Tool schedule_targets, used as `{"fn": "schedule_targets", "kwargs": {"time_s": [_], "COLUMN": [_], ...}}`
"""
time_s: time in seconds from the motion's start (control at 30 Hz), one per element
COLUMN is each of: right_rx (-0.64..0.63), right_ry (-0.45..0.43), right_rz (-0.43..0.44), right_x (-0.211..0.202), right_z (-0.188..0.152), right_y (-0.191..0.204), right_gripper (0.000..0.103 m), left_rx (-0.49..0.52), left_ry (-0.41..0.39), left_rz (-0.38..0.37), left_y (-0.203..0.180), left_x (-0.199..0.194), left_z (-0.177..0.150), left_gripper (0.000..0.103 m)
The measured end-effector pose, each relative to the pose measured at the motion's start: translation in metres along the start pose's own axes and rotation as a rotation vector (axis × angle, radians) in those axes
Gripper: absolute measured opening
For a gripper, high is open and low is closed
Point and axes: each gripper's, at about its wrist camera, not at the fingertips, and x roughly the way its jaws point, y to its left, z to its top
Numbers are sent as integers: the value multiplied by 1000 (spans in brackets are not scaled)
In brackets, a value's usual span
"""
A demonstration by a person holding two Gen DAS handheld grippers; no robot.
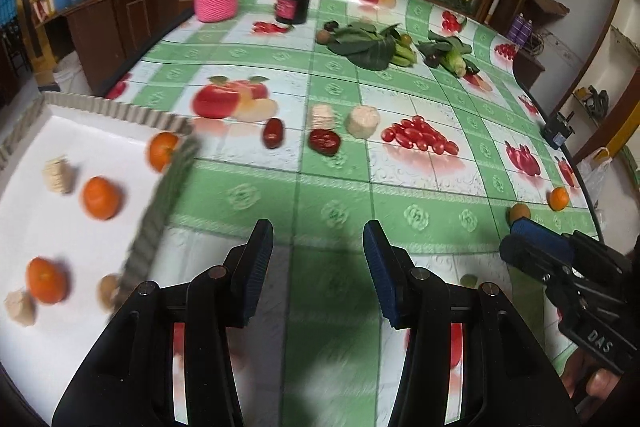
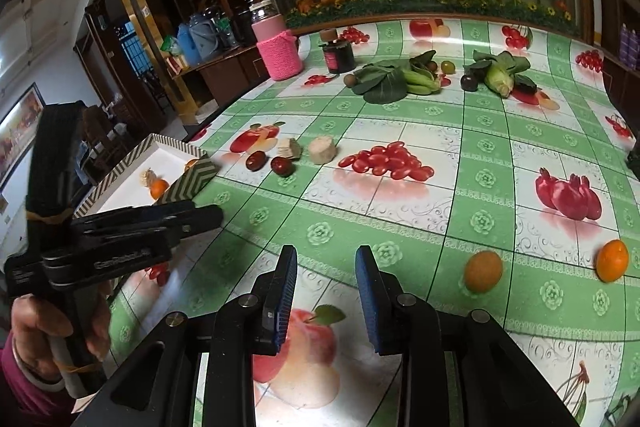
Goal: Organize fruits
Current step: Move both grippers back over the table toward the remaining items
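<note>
My left gripper [image 1: 318,239] hangs open over the fruit-print tablecloth with nothing between its fingers. To its left lies a white tray [image 1: 120,107] with a zigzag rim, holding three oranges [image 1: 101,197] and pale chunks [image 1: 59,175]. Ahead on the cloth lie two red dates [image 1: 273,133] and two pale chunks [image 1: 363,121]. My right gripper [image 2: 326,259] is open and empty too. A brown fruit [image 2: 483,271] and an orange [image 2: 612,261] lie on the cloth to its right. From the left wrist, the right gripper [image 1: 516,239] shows just below that brown fruit [image 1: 520,213].
A pink knit-covered jar [image 2: 280,55] and a dark jar [image 2: 340,57] stand at the back. Leafy greens [image 2: 384,83] and a second vegetable bunch [image 2: 500,75] lie beyond the dates, with small dark fruits beside them. The left gripper [image 2: 212,217], held by a hand, is near the tray [image 2: 188,183].
</note>
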Motion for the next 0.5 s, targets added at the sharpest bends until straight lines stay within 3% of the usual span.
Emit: {"fn": "schedule_targets", "kwargs": {"time_s": [0.3, 0.5], "right_rx": [-22, -37], "right_ry": [32, 51], "right_rz": [1, 23], "right_x": [21, 33], "right_z": [25, 38], "right_y": [-15, -22], "right_gripper": [29, 29], "left_rx": [21, 24], "left_ry": [32, 40], "left_rz": [-3, 38], "left_y": [-12, -11], "left_x": [44, 69], "left_z": [30, 47], "left_gripper": [47, 47]}}
